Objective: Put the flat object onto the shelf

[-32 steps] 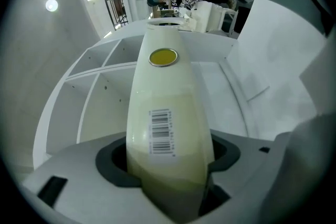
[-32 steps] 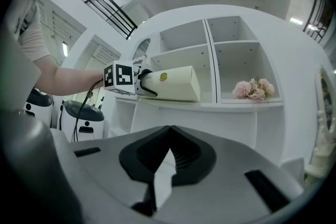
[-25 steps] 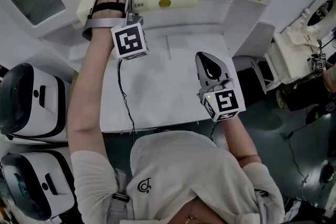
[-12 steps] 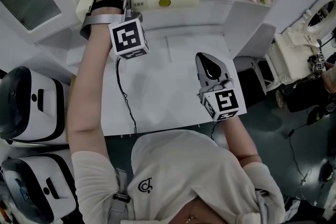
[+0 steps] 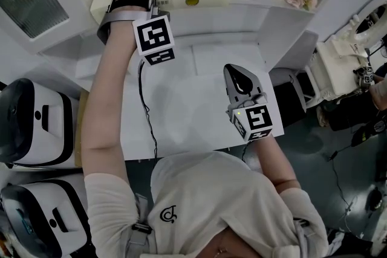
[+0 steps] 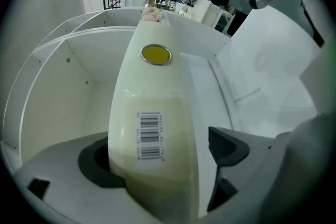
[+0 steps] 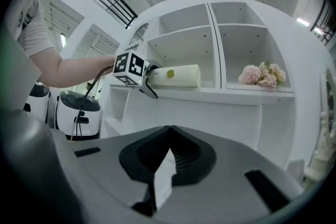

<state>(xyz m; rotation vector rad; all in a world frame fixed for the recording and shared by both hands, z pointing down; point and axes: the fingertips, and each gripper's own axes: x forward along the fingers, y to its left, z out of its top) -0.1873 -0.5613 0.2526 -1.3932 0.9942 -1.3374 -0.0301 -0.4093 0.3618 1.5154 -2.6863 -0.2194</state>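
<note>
Right gripper [image 7: 169,127]: jaws pressed together, nothing between them. It is held level, well in front of the white shelf unit [image 7: 226,94] and facing it.

Left gripper [image 6: 160,157]: at the shelf unit's left-hand compartment. Its jaws have just been opening and now stand spread.

That compartment holds the cream flat case [image 6: 152,86], lying flat on the shelf board. Its barcoded near end sits between the spread jaws. The right pad [image 6: 226,147] is clear of it; contact at the left pad is unclear.

Right-hand compartment beside it: pink flowers [image 7: 261,75].
</note>
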